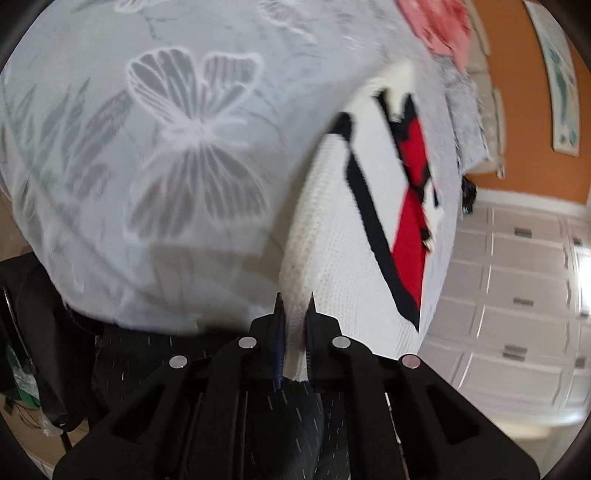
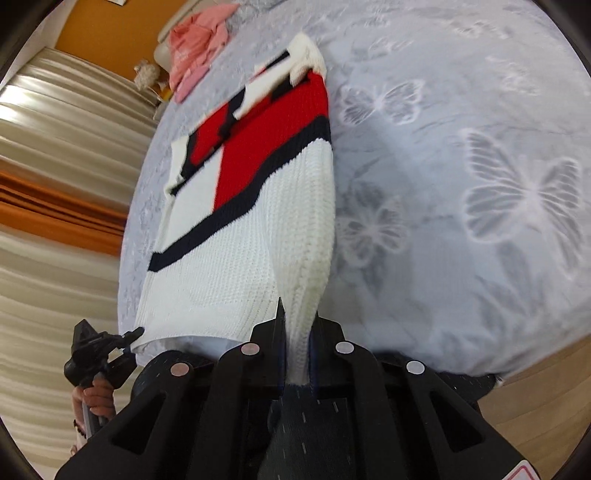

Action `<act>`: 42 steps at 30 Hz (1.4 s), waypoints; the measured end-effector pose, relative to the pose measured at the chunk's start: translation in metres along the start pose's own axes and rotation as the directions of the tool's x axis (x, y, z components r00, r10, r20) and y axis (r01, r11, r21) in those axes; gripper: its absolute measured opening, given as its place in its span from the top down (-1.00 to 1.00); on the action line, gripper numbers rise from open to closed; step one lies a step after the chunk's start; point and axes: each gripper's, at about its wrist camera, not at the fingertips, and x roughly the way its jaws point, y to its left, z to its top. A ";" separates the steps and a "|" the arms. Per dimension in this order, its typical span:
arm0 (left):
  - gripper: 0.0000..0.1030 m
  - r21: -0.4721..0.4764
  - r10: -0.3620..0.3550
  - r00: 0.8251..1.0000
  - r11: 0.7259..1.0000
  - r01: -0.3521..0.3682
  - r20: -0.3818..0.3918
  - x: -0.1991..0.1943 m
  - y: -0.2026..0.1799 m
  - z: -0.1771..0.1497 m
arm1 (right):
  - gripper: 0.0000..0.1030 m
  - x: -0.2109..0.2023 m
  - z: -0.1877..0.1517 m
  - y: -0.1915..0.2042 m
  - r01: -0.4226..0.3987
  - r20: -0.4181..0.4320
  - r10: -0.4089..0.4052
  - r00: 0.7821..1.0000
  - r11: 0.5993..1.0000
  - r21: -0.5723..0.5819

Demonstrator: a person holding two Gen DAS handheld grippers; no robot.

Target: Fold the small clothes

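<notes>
A white knit sweater (image 1: 332, 240) with a red block and dark navy stripes lies on the butterfly-print bedcover (image 1: 147, 147). In the left wrist view my left gripper (image 1: 295, 301) is shut on a fold of its white ribbed hem. The right wrist view shows the same sweater (image 2: 240, 258) stretching away from me, and my right gripper (image 2: 299, 317) is shut on the hem's other corner. The left gripper (image 2: 137, 331) also shows at the lower left of that view, pinching the hem's near corner, held by a hand (image 2: 96, 398).
A pink garment (image 2: 195, 44) lies crumpled at the far end of the bed, seen too as a pink garment (image 1: 439, 26). Striped curtains (image 2: 55, 147) hang on one side of the bed. White panelled cupboards (image 1: 517, 295) stand on the other side.
</notes>
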 end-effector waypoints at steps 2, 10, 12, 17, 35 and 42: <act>0.86 0.012 -0.012 1.000 1.000 0.012 -0.009 -0.007 -0.004 -0.017 | 0.84 -0.014 -0.008 -0.002 0.003 0.009 -0.003 1.000 1.000 -0.009; 0.86 0.053 -0.022 1.000 0.998 0.022 0.000 -0.045 0.003 -0.078 | 0.84 -0.059 -0.056 -0.011 0.024 0.014 -0.024 1.000 0.999 -0.044; 0.86 0.078 -0.019 1.000 0.997 0.018 0.007 -0.055 -0.002 -0.088 | 0.84 -0.067 -0.067 -0.012 0.020 0.017 -0.019 1.000 0.999 -0.047; 0.85 0.128 -0.059 0.996 0.991 0.050 0.064 -0.089 -0.011 -0.099 | 0.84 -0.098 -0.080 0.003 -0.027 0.073 0.034 0.997 0.996 -0.089; 0.84 0.192 -0.142 0.952 0.977 0.092 0.269 -0.015 -0.176 0.086 | 0.85 -0.048 0.176 0.054 -0.120 0.289 0.134 0.948 0.991 -0.065; 0.84 0.180 -0.060 0.961 0.984 0.011 0.269 0.053 -0.198 0.162 | 0.85 0.037 0.248 0.036 -0.069 0.236 0.064 0.970 0.998 0.010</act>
